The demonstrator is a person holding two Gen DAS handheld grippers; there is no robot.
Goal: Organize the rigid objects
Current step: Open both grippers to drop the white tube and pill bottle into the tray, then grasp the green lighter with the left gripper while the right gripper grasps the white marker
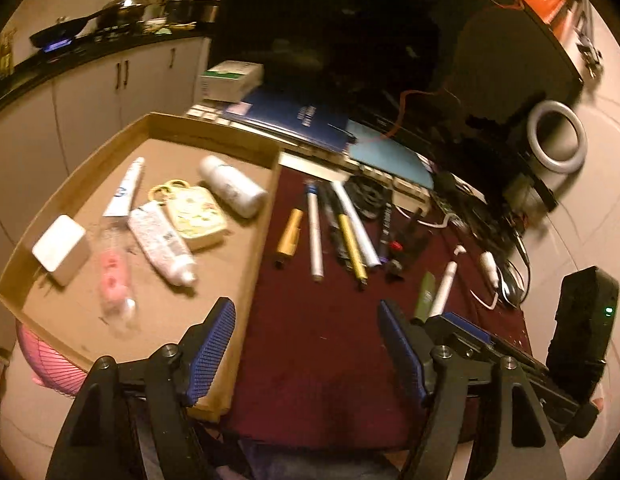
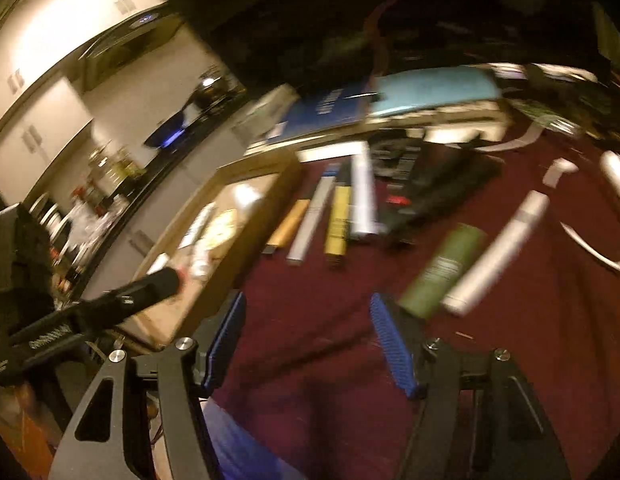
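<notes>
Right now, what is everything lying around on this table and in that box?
Cardboard tray: one, brown, left of the cloth.
White bottle: one, lying in the tray.
Tubes: two, white, in the tray.
Yellow pouch: one, in the tray.
White block: one, tray's left end.
Pink item: one, blurred, in the tray.
Pens: about six, gold, white, dark, side by side on the maroon cloth.
Green tube: one, on the cloth.
White tube: one, beside the green tube.
Left gripper: black, blue pads, open, empty.
Right gripper: the same, open, empty.
</notes>
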